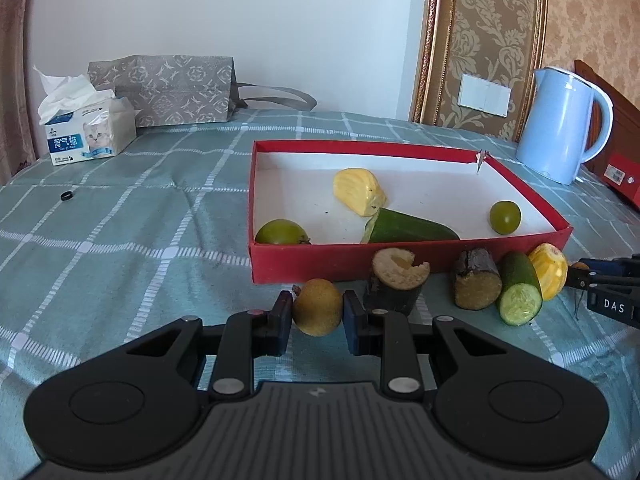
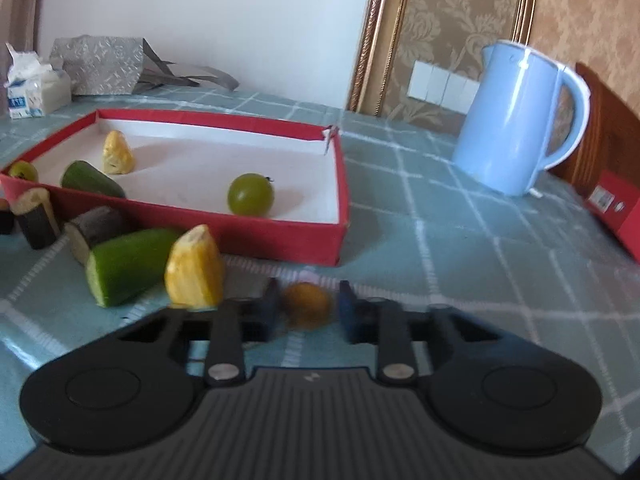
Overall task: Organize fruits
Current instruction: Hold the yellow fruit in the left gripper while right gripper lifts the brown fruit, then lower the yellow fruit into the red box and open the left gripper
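Observation:
A red box (image 1: 320,268) (image 2: 280,236) holds a yellow fruit piece (image 1: 359,192), a cucumber piece (image 1: 408,230) and two green round fruits (image 1: 505,217) (image 1: 280,233). In front of it lie two dark sugarcane stubs (image 1: 396,280) (image 1: 476,284), a cucumber piece (image 1: 520,292) (image 2: 128,264) and a yellow piece (image 1: 550,270) (image 2: 196,268). My left gripper (image 1: 317,314) is shut on a brownish-yellow round fruit (image 1: 317,306). My right gripper (image 2: 306,306) has its jaws around a small orange-brown fruit (image 2: 307,304), with small gaps at each side; the view is blurred.
A blue kettle (image 1: 564,124) (image 2: 516,120) stands right of the box. A tissue pack (image 1: 84,128) and a patterned bag (image 1: 168,88) sit at the back left. A small black ring (image 1: 67,196) lies on the checked cloth. A red carton (image 2: 616,208) is at the right edge.

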{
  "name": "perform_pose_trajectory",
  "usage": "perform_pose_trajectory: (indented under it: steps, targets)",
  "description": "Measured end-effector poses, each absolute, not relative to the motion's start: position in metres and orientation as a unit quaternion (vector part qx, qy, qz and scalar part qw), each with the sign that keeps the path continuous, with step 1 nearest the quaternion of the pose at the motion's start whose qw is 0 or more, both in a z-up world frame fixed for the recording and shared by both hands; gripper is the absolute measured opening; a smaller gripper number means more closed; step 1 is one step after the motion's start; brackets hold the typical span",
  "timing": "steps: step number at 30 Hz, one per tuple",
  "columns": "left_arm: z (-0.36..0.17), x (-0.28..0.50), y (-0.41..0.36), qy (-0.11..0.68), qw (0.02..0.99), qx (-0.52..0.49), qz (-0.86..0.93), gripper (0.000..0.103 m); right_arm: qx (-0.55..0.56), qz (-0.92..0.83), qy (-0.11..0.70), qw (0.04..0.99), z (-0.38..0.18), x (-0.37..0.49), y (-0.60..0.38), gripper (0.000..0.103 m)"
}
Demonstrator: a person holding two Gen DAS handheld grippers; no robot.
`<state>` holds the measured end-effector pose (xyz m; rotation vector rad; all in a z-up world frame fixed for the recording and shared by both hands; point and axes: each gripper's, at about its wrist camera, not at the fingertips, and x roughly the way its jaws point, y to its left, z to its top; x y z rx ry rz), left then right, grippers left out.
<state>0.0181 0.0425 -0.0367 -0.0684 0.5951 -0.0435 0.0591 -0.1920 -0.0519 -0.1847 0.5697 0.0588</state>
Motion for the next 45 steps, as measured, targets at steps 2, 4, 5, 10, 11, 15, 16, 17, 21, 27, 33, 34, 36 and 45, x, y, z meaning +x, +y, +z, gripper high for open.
perform_pose_trajectory:
  steps: [2,4,5,10,11,15,16,17,21,27,33,34,36,45]
  targets:
    - [-0.036,0.018,0.043,0.293,0.955,-0.037,-0.022,0.026,-0.096,0.028,0.279,0.955,-0.053,0.058,-0.19,0.024]
    - [-0.034,0.018,0.044,0.29,0.956,-0.037,-0.02,0.026,-0.088,0.029,0.276,0.957,-0.052,0.057,-0.192,0.024]
    - [-0.033,0.017,0.044,0.289,0.956,-0.037,-0.02,0.026,-0.083,0.029,0.274,0.958,-0.051,0.057,-0.194,0.024]
    - [-0.025,0.017,0.044,0.281,0.959,-0.037,-0.021,0.026,-0.069,0.024,0.243,0.967,-0.042,0.048,-0.201,0.024]
    - [-0.022,0.018,0.043,0.279,0.959,-0.035,-0.022,0.026,-0.065,0.025,0.241,0.968,-0.041,0.047,-0.202,0.024]
    - [-0.014,0.023,0.037,0.268,0.963,-0.028,-0.029,0.026,-0.052,0.025,0.238,0.97,-0.039,0.047,-0.207,0.024]
    - [-0.012,0.023,0.035,0.265,0.963,-0.025,-0.03,0.026,-0.05,0.025,0.237,0.97,-0.038,0.047,-0.208,0.024]
    - [-0.011,0.024,0.033,0.263,0.964,-0.021,-0.032,0.026,-0.047,0.025,0.236,0.97,-0.038,0.047,-0.209,0.024]
    - [-0.009,0.029,0.024,0.261,0.965,-0.011,-0.031,0.026,-0.037,0.027,0.234,0.971,-0.037,0.047,-0.211,0.024]
    - [-0.002,0.049,0.016,0.255,0.967,0.004,-0.029,0.026,-0.038,0.033,0.236,0.971,-0.038,0.048,-0.209,0.024]
    - [-0.002,0.083,0.014,0.258,0.966,0.013,-0.009,0.026,-0.035,0.036,0.238,0.97,-0.039,0.049,-0.21,0.024]
    - [-0.003,0.089,0.014,0.262,0.965,0.014,-0.006,0.026,-0.036,0.038,0.24,0.969,-0.04,0.049,-0.209,0.024]
    - [-0.007,0.1,0.015,0.269,0.963,0.013,-0.003,0.026,-0.037,0.041,0.243,0.969,-0.041,0.049,-0.208,0.024]
    - [-0.02,0.131,0.022,0.286,0.958,0.007,0.028,0.031,-0.038,0.05,0.249,0.966,-0.043,0.051,-0.205,0.024]
